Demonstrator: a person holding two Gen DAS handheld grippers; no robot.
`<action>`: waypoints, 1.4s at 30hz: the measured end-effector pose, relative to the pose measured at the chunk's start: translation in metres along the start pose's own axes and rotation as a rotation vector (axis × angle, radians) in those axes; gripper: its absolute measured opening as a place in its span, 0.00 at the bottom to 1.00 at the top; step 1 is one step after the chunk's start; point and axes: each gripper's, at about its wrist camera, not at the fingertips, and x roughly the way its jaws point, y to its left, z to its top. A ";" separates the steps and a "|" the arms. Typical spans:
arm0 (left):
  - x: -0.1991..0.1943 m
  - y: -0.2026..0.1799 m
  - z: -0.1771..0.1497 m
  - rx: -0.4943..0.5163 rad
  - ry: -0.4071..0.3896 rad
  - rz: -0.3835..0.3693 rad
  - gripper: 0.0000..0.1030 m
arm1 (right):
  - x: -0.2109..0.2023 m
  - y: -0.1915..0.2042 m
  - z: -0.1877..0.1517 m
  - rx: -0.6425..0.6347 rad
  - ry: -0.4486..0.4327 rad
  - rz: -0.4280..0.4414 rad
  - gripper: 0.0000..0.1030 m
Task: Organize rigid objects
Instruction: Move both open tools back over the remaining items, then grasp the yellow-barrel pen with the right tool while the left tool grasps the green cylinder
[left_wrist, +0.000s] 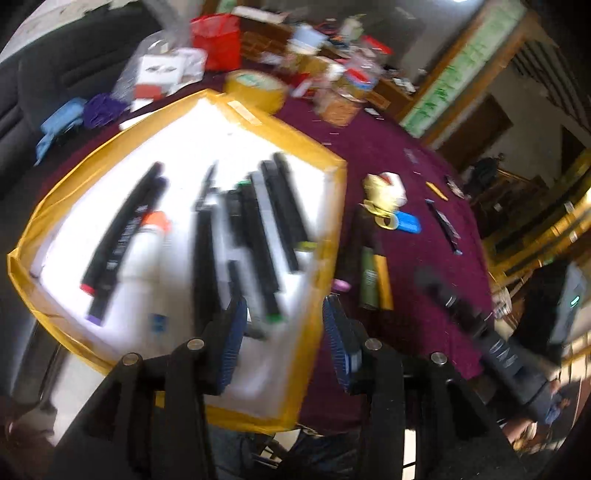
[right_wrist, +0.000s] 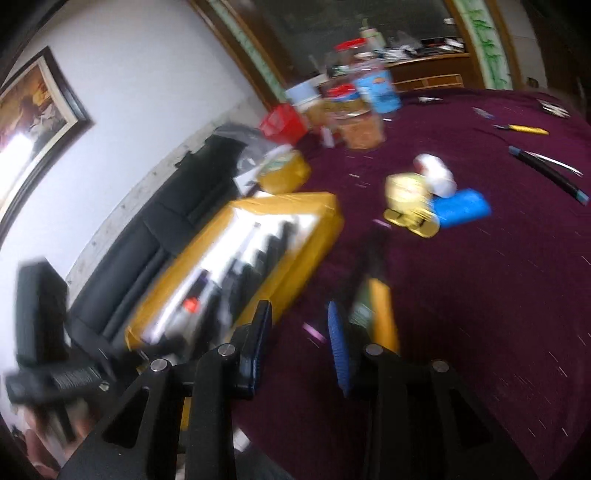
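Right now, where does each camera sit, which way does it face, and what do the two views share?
Left wrist: on the left gripper, jaws open, looking down into the yellow-edged tray of markers; its black linkage fills the bottom.
Right wrist: on the right gripper, jaws open, low over the purple tablecloth, facing the wall and clutter; the left gripper's body shows at lower left.
Shared: the tray, blue block, yellow tape dispenser.

A framed picture (right_wrist: 35, 107) hangs above a dark sofa (right_wrist: 155, 236).

Yellow-edged white tray (left_wrist: 321, 162), maroon cloth (left_wrist: 406, 155) — blk markers (left_wrist: 258, 236)
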 end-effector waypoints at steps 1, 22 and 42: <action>-0.001 -0.010 -0.004 0.029 0.002 -0.020 0.39 | -0.006 -0.011 -0.007 0.013 0.003 -0.020 0.27; 0.008 -0.042 -0.025 0.115 0.060 -0.036 0.39 | 0.040 -0.040 0.000 0.016 0.094 -0.078 0.27; 0.017 -0.057 -0.027 0.170 0.083 -0.041 0.39 | 0.017 -0.072 -0.010 0.044 0.076 -0.151 0.09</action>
